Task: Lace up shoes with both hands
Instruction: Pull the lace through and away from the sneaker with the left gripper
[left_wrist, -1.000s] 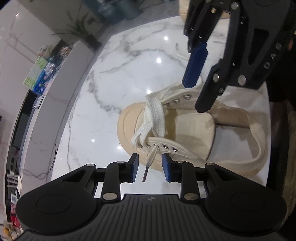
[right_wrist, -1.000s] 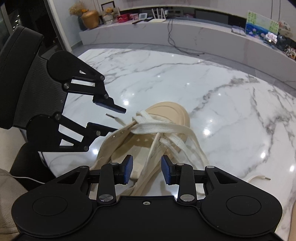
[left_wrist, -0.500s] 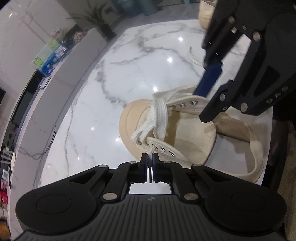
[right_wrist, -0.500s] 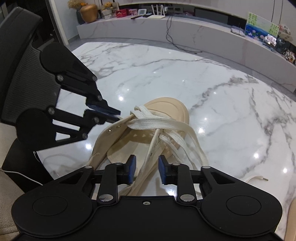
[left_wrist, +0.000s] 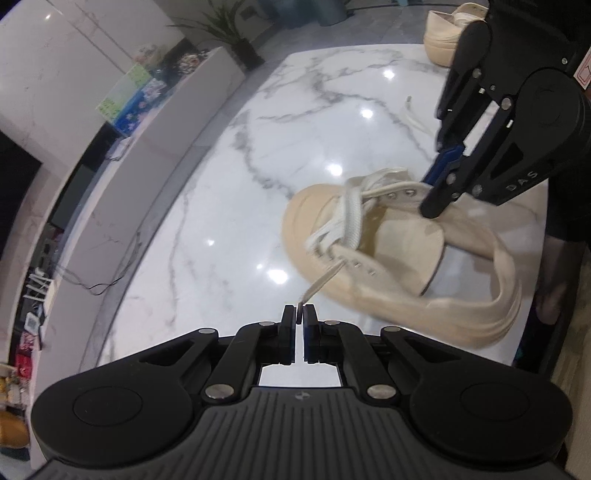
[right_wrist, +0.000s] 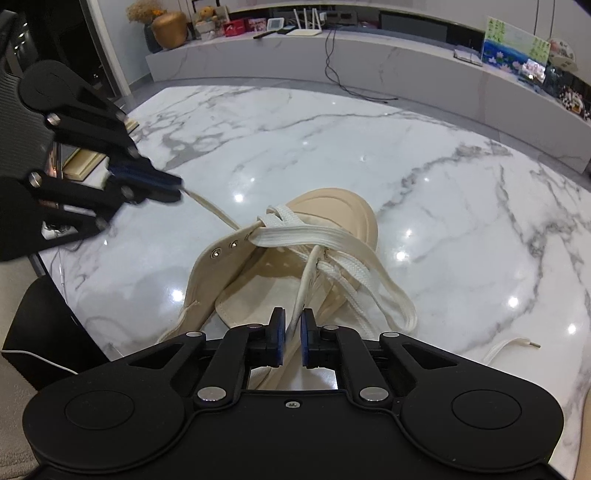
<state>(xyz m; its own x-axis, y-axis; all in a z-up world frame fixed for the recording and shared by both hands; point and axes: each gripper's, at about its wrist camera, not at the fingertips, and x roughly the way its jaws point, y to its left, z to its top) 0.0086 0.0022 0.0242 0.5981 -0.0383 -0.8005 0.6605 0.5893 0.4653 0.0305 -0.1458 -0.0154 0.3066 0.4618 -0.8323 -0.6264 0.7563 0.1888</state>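
Lying on the white marble tabletop (right_wrist: 424, 155), the cream canvas shoe (left_wrist: 402, 236) sits close to the edge nearest the person, its rounded toe turned toward the middle of the slab and its open heel toward that near edge. A white lace (right_wrist: 306, 236) is crossed through the eyelets nearest the toe; the metal eyelets further back stand bare.

The left tool (left_wrist: 299, 314) is clenched on the tip of one lace end, and that strand runs taut from a side eyelet of the shoe up to its blue pads; the shoe looks blurred in the left wrist view. In the right wrist view the same tool (right_wrist: 177, 188) appears at the left, above the tabletop, with the strand stretching from it down to the shoe.

The right tool (right_wrist: 291, 325) has just been closing its jaws, and a thin strand of lace passes between its blue pads, which press on it from both sides over the shoe's opening. The other lace end (right_wrist: 511, 345) trails loose on the marble toward the right-hand edge.

A second cream shoe (left_wrist: 448, 33) rests at the far edge of the tabletop.
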